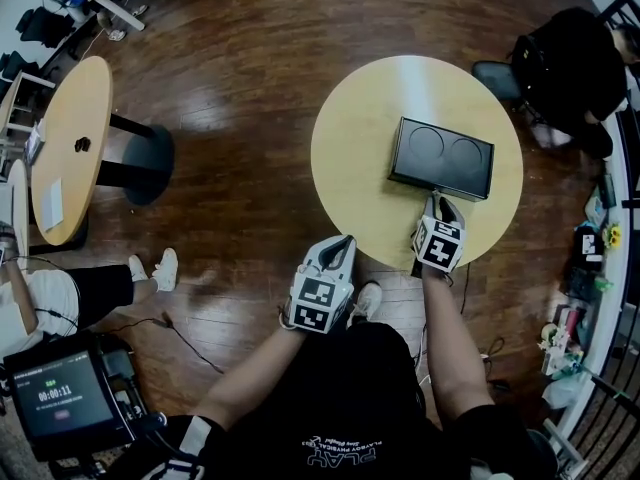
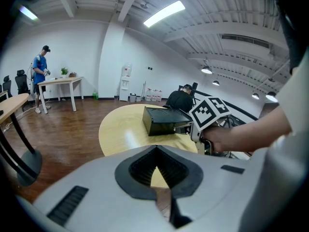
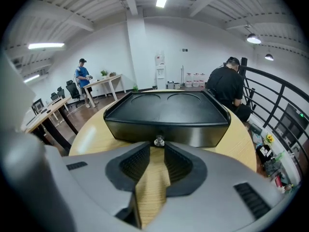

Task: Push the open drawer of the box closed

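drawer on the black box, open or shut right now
Looks shut: the drawer front sits flush under the box top, its knob at the right tongs' tips.

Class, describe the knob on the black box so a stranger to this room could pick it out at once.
Find the round pale wooden table that carries a flat black box with two rings pressed into its lid. Midway along the box's front face sits a small shiny metal knob, the only bright part of that dark box, just ahead of the right tongs.
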